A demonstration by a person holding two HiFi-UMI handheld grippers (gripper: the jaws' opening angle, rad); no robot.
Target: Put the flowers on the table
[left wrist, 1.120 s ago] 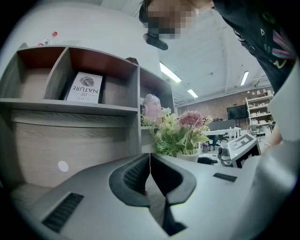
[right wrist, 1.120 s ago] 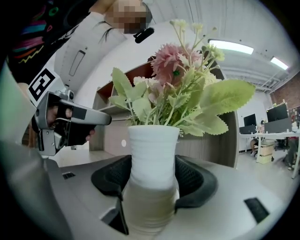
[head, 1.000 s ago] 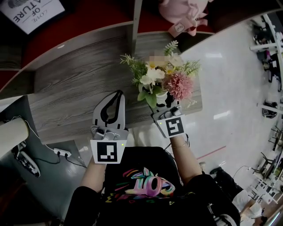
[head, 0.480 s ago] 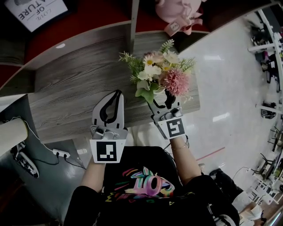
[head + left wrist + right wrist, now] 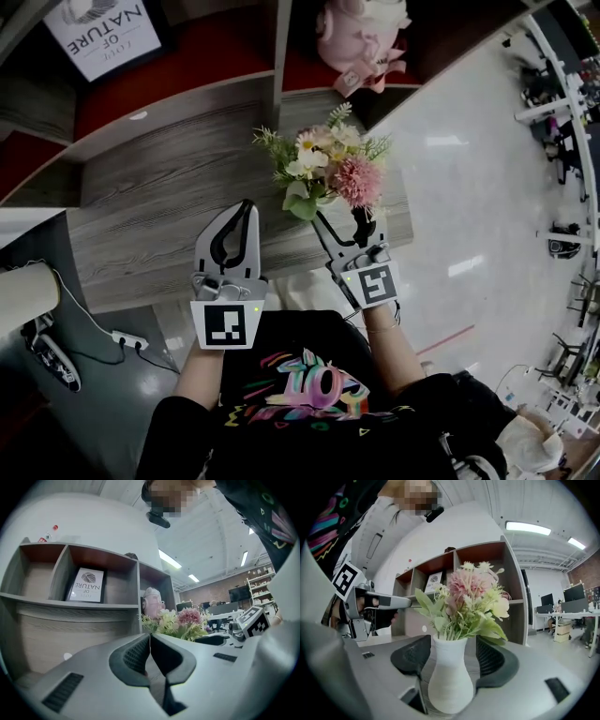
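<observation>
In the white vase [image 5: 450, 681], standing upright, a bunch of flowers [image 5: 323, 173]: pink, white and cream heads among green leaves. Set between the jaws of the right hand-held gripper [image 5: 339, 217], jaws apart, with a gap on each side of the neck. Resting, as it seems, on the grey wood desk [image 5: 159, 206], near its right end. Beside it, over the same desk, the left hand-held gripper [image 5: 246, 208], jaws together, with nothing between. Behind the desk, a shelf [image 5: 278, 37] with red back panels, holding a framed sign [image 5: 103, 33] in one compartment and a pink plush toy [image 5: 361, 37] in the next. To the right, a glossy pale floor [image 5: 469, 187].
</observation>
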